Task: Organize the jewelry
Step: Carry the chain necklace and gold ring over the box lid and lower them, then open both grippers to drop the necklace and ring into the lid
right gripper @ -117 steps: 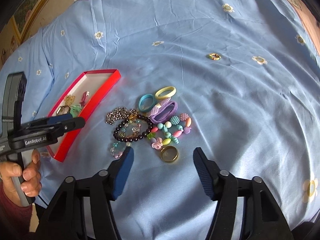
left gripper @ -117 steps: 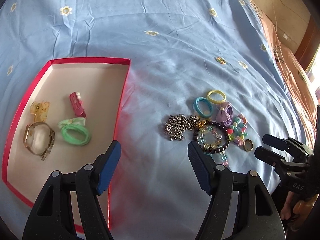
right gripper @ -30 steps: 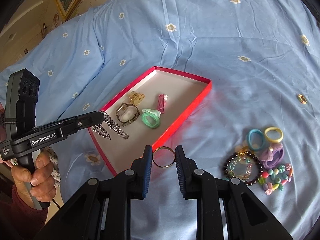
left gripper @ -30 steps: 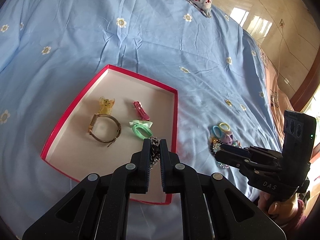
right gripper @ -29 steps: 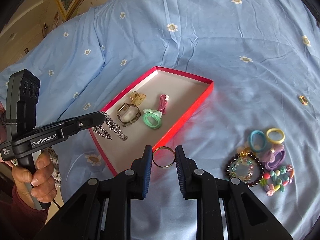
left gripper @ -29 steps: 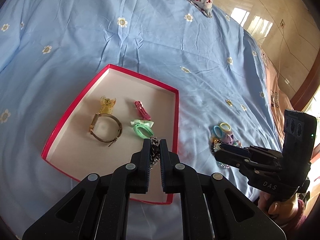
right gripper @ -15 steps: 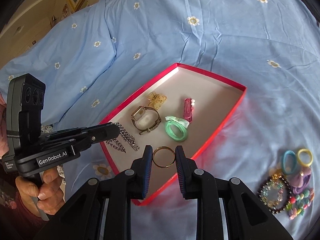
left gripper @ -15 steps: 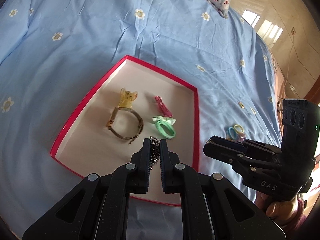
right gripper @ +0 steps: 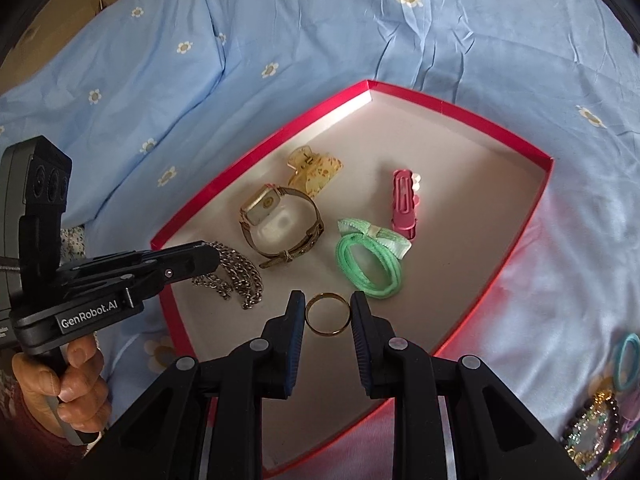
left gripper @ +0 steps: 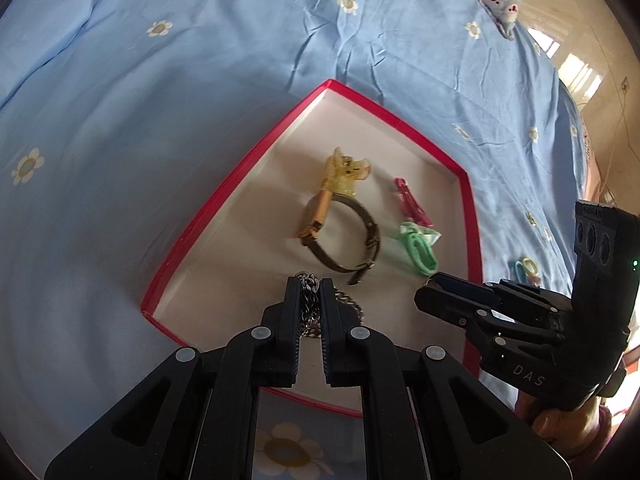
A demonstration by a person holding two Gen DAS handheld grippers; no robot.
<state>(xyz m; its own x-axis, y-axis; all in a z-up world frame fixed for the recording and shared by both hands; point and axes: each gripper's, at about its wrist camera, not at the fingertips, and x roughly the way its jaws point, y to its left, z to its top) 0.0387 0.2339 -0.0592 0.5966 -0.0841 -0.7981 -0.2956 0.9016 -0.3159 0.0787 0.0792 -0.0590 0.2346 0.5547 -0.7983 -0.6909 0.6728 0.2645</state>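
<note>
Shiny metal chain [right gripper: 236, 274], glossy gold ring [right gripper: 328, 313], matt red-edged cardboard box [right gripper: 460, 109].

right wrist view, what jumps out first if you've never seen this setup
A gold ring pinched between the right gripper pads, over the near end of the red box. At left, the left gripper dangles a silver chain above the box's near-left corner, beside a gold watch.

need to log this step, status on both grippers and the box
Left gripper shut on silver chain, right gripper shut on gold ring. Both over red box. Watch, green hair tie nearby; drop spots clear.
</note>
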